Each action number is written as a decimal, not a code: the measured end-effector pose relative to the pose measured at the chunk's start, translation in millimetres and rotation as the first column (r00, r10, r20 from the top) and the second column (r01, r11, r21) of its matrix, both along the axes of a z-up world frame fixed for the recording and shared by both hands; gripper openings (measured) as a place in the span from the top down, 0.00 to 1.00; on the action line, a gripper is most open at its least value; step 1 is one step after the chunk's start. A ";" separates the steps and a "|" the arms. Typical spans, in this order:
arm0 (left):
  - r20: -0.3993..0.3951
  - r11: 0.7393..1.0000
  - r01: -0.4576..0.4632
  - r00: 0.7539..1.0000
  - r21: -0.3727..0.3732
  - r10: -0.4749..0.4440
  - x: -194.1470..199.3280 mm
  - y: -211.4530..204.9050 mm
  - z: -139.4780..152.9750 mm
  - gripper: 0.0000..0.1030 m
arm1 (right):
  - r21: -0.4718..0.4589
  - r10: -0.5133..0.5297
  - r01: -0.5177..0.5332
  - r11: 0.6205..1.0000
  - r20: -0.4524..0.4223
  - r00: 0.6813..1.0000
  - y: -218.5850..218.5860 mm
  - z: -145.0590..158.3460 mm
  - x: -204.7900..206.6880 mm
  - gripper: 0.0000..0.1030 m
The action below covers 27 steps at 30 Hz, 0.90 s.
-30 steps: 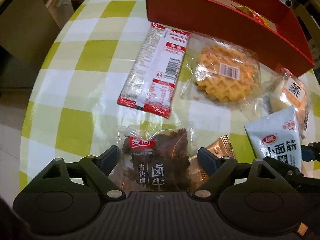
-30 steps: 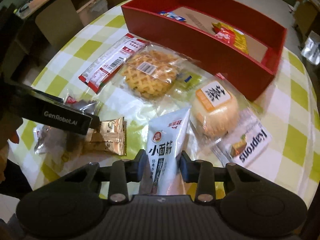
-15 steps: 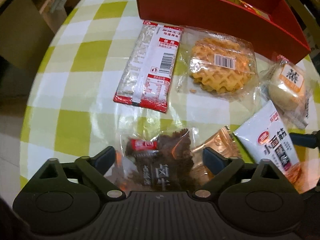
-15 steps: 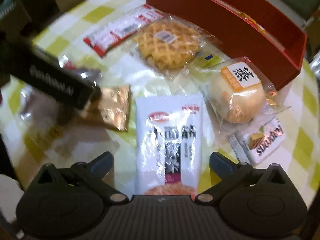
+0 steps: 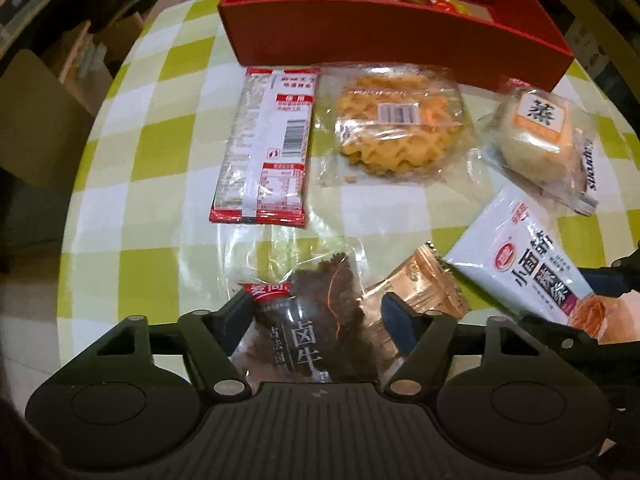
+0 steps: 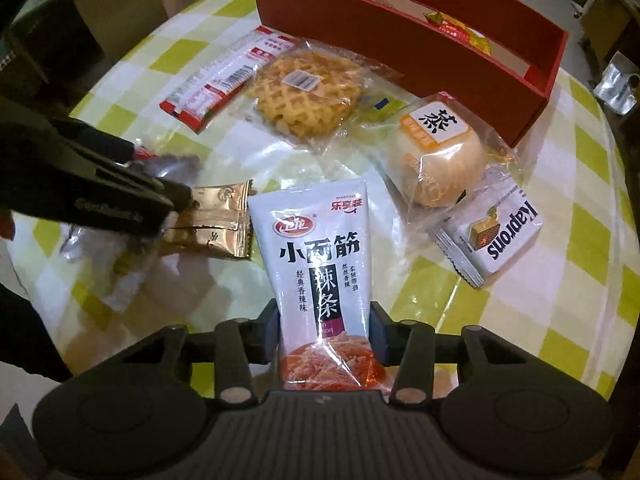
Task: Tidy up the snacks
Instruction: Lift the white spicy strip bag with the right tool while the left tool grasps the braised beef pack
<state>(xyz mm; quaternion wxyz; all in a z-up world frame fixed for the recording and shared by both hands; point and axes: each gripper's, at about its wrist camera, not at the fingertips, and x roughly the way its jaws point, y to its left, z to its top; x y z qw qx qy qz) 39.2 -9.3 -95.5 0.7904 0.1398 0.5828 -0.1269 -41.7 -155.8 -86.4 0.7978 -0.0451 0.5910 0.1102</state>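
My left gripper [image 5: 316, 316] is shut on a clear pack of dark braised beef [image 5: 316, 320], its fingers pressing both sides of the pack at the table's near edge. It also shows in the right wrist view [image 6: 160, 200]. My right gripper [image 6: 325, 334] is shut on a white spicy-strip pouch [image 6: 316, 256], which also shows in the left wrist view [image 5: 528, 264]. A red box [image 6: 400, 36] stands at the back with a yellow-red snack [image 6: 460, 28] inside.
On the green-checked table [image 5: 160, 152] lie a red-white long pack [image 5: 268, 148], a wrapped waffle [image 5: 396, 120], a wrapped bun [image 6: 436, 152], a Kaprons wafer [image 6: 496, 232] and a gold sachet [image 6: 216, 220] between the grippers.
Both grippers have closed: the right one, open half a second ago, now pinches the white pouch again; the left one has shut on the beef pack.
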 end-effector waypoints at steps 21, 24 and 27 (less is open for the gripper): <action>-0.077 0.988 -0.123 0.990 -0.094 0.116 20.4 19.6 -11.3 0.25 | 0.027 0.014 -0.014 1.000 0.008 1.000 7.9 -9.3 18.4 0.49; -0.067 0.984 -0.131 0.990 -0.118 0.123 22.8 23.0 -1.0 0.40 | 0.042 0.006 -0.006 0.999 0.003 1.000 4.4 -7.4 17.3 0.50; -0.101 0.975 -0.162 0.984 -0.154 0.148 28.1 31.6 0.4 0.41 | 0.044 -0.006 0.006 0.999 0.005 1.000 2.7 -6.9 17.4 0.50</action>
